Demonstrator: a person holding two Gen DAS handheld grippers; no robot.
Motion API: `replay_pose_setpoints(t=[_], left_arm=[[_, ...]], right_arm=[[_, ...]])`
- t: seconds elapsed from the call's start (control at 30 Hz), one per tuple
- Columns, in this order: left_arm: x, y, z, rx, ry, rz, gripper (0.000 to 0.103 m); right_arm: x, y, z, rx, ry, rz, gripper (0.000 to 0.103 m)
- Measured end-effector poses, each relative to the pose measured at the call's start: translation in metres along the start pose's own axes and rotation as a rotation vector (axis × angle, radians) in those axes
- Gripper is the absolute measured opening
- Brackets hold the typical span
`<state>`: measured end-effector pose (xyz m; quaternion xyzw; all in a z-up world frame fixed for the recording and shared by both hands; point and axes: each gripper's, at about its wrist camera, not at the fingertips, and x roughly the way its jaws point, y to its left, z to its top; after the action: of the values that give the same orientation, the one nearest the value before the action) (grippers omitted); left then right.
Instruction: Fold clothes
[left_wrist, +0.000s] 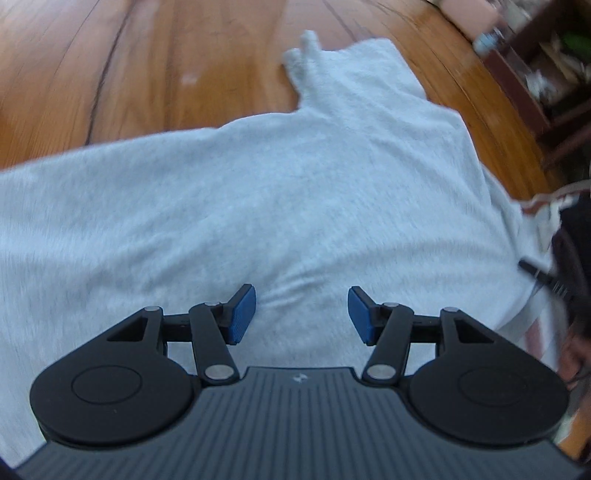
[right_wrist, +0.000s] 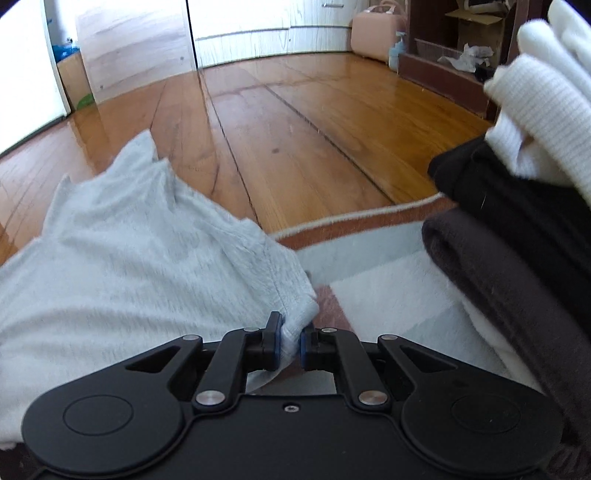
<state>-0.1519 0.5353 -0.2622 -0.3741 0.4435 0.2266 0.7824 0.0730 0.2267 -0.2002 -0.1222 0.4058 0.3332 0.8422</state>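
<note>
Your right tongs (right_wrist: 290, 341) are pinching a corner of the light grey garment (right_wrist: 147, 254), w/ only a thin bit of hem caught between the blue pads. Your left tongs (left_wrist: 302, 314) are spread wide, holding nothing, just above the middle of the same garment (left_wrist: 277, 192). The garment lies spread on the wood floor (right_wrist: 295, 122), its near edge over the rug (right_wrist: 373, 291).

Risks as I read them:
- Shallow pinch on the right: any quick pull prob. slips the corner out, and the fold collapses.
- Left side is blurred, so you seem to be moving fast; closing there grabs a mid-panel bunch, not an edge, giving a crooked fold.
- The stack of folded clothes (right_wrist: 517, 221) sits near your right; a wide swing could knock it over.
- One-corner lift drags the rest across the floor and wrinkles it.
</note>
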Motion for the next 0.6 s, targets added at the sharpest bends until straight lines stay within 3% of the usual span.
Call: replay_pose_setpoints(t=[0.1, 0.2, 0.27, 0.33, 0.4, 0.47, 0.6], left_arm=[[-0.007, 0.013, -0.009, -0.094, 0.015, -0.034, 0.059], [-0.014, 0.027, -0.038, -0.210, 0.054, -0.137, 0.073], [-0.018, 0.037, -0.059, -0.300, 0.082, -0.202, 0.073], [-0.025, 0.042, -0.073, -0.349, 0.086, -0.208, 0.073], [-0.030, 0.045, -0.080, -0.385, 0.086, -0.175, 0.073], [-0.041, 0.051, -0.083, -0.402, 0.050, -0.095, 0.073], [-0.100, 0.079, -0.083, -0.438, -0.164, 0.226, 0.075]], right_arm=[[0.000, 0.000, -0.004, -0.016, -0.008, -0.004, 0.010], [0.001, -0.002, 0.001, 0.005, -0.010, 0.004, 0.011], [0.005, -0.001, -0.001, -0.003, -0.012, 0.002, 0.011], [0.006, 0.000, -0.004, -0.021, -0.020, -0.004, 0.011], [0.004, 0.001, -0.006, -0.039, -0.033, -0.011, 0.011], [0.001, 0.000, -0.004, -0.028, -0.035, -0.012, 0.011], [-0.009, 0.004, 0.001, -0.059, -0.061, -0.016, 0.012]])
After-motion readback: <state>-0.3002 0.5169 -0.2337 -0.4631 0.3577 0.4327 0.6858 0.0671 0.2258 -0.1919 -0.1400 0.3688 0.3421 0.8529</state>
